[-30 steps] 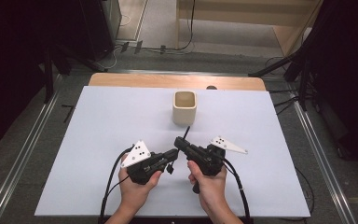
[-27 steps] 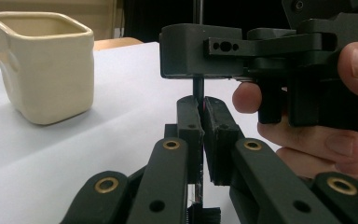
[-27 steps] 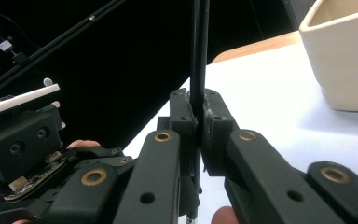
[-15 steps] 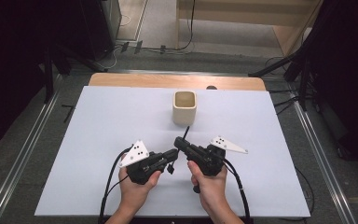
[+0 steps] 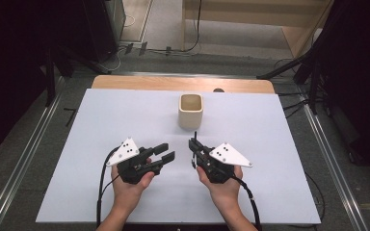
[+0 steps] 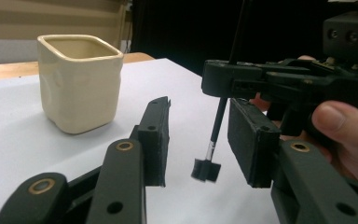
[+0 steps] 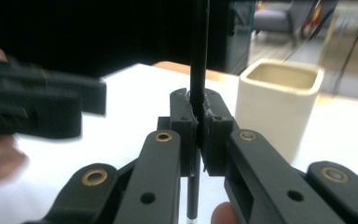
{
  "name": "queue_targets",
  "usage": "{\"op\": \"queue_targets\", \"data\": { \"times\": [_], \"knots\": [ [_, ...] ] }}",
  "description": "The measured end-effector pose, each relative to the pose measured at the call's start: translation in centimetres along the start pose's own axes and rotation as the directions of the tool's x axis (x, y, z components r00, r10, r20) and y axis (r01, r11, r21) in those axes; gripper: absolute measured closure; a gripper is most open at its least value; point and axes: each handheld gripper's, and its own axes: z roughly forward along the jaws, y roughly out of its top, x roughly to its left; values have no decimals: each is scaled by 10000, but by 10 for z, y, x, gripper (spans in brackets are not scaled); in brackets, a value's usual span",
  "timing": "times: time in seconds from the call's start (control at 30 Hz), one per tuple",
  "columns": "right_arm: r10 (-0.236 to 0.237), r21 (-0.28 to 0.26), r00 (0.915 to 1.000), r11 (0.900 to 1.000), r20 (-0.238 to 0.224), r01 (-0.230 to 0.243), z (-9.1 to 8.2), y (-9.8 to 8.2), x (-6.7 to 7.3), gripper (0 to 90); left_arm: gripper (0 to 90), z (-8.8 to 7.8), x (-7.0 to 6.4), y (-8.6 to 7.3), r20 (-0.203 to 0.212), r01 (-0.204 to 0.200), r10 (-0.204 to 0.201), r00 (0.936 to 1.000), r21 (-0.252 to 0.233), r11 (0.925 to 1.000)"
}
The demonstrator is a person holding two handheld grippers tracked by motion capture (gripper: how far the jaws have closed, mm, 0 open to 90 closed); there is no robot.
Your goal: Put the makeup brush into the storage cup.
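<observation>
- White board (image 5: 125, 110) covers the table, with grey floor and dark kit around it; both hands work at its near edge.
- Left gripper (image 5: 166, 155), near left, has its jaws apart with nothing between them. They have just been opening: a second ago this gripper sat close against the right one, and now it stands clear to the left.
- Right gripper (image 5: 193, 144), near centre, is clamped on a thin black brush (image 7: 198, 56). In the right gripper view its pads press the stem, which stands upright through them.
- Left gripper view shows the brush (image 6: 214, 135) hanging below the right gripper, its blunt black head just above the board, apart from the left jaws.
- Cup (image 5: 191, 110), cream and square-mouthed, stands upright at mid-board, just beyond the right gripper, and looks empty.
- Judging by this, the handover is done: the right gripper alone carries the brush, and dropping it into the cup looks like the next step.
</observation>
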Motion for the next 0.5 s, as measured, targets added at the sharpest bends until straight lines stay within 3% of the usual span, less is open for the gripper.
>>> {"op": "queue_targets", "data": {
  "times": [0.1,0.27,0.33,0.5],
  "knots": [
    [-1100,94,9936,9939,245,1098,1,1,4,873,579,-2,0,4,29,-119,118,9999,208,9997],
    [-2187,295,9745,9756,502,2174,3,-1,6,873,566,-6,0,9,-74,-94,96,9999,184,9998],
    [-2738,397,9605,9615,499,2720,5,-2,7,872,563,-5,-1,10,-151,-197,203,9997,365,9991],
    [-4291,720,9014,9024,579,4249,10,-5,14,872,565,-3,-3,12,-46,-297,302,9995,780,9965]
  ]
}}
